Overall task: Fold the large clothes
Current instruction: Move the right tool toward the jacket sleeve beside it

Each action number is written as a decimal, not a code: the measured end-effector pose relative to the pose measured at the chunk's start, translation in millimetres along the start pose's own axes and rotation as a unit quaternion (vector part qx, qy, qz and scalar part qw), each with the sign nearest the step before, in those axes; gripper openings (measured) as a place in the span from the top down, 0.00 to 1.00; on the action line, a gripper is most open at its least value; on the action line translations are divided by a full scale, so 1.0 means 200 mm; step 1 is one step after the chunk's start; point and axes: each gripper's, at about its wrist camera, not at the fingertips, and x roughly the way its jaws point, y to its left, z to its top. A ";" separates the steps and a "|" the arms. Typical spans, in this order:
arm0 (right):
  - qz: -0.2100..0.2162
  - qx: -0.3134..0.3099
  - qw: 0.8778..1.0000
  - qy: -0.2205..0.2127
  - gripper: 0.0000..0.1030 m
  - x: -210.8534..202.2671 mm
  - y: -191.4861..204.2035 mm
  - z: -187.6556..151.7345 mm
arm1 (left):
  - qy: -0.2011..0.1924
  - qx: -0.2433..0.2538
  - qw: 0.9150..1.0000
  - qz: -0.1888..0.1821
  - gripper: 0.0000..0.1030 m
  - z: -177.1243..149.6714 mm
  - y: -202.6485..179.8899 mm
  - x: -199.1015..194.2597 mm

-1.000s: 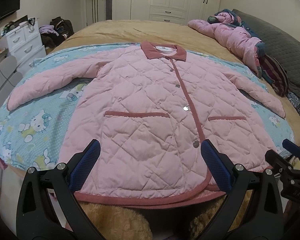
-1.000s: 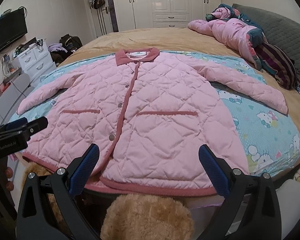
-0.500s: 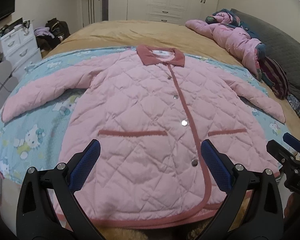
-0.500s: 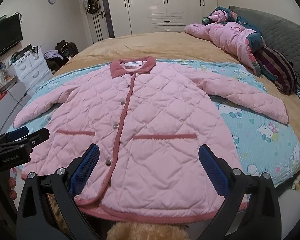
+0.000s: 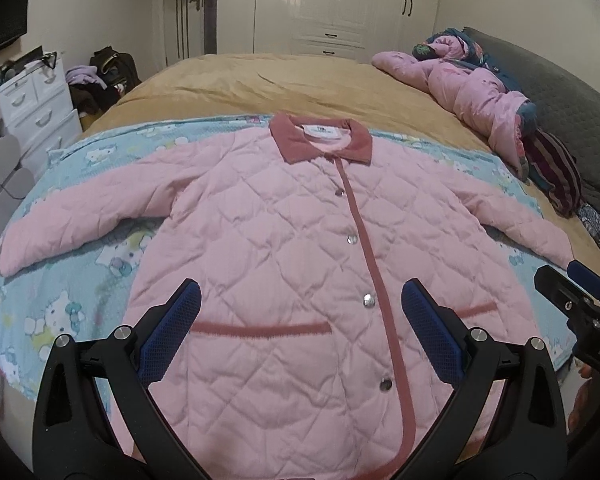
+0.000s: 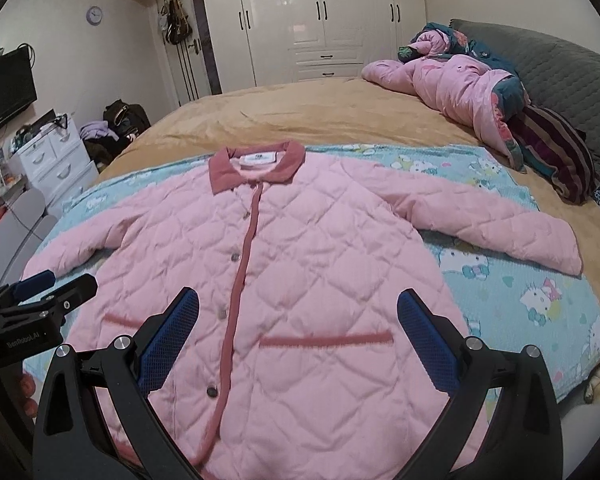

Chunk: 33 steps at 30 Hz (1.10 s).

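Pink quilted jacket (image 5: 300, 248) lies flat on a cartoon-print blanket (image 5: 60, 280) over the tan bed (image 5: 280, 80); both tongs (image 5: 300, 312) (image 6: 298, 312) gape apart.

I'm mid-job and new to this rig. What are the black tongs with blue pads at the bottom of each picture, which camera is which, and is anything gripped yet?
There is no robot arm: a person holds a two-finger gripper in each hand, and a fisheye camera on each one looks forward along its fingers. The tongs low in the left wrist view are the left gripper; those in the right wrist view are the right gripper. Each gripper also shows at the edge of the other's picture.

Both stand open above the pink quilted jacket and grip nothing. The jacket lies flat, front up, snapped shut, sleeves spread out to both sides, collar at the far end. Under it is a blue cartoon-print sheet on a tan bedcover. Another pink padded coat lies bunched near the grey headboard.
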 end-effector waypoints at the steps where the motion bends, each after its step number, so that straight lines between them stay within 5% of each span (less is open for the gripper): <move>1: -0.003 0.002 1.000 -0.003 0.04 0.01 0.00 0.02 | 0.000 0.001 1.000 -0.004 0.09 0.01 0.00 0.01; 18: -0.024 0.065 0.997 -0.025 0.04 0.21 -0.10 0.34 | -0.005 -0.007 1.000 -0.019 0.09 0.29 -0.04 0.18; 33: -0.057 0.174 0.982 -0.039 0.04 0.52 -0.32 0.59 | 0.014 -0.025 0.999 -0.015 0.09 0.50 -0.08 0.48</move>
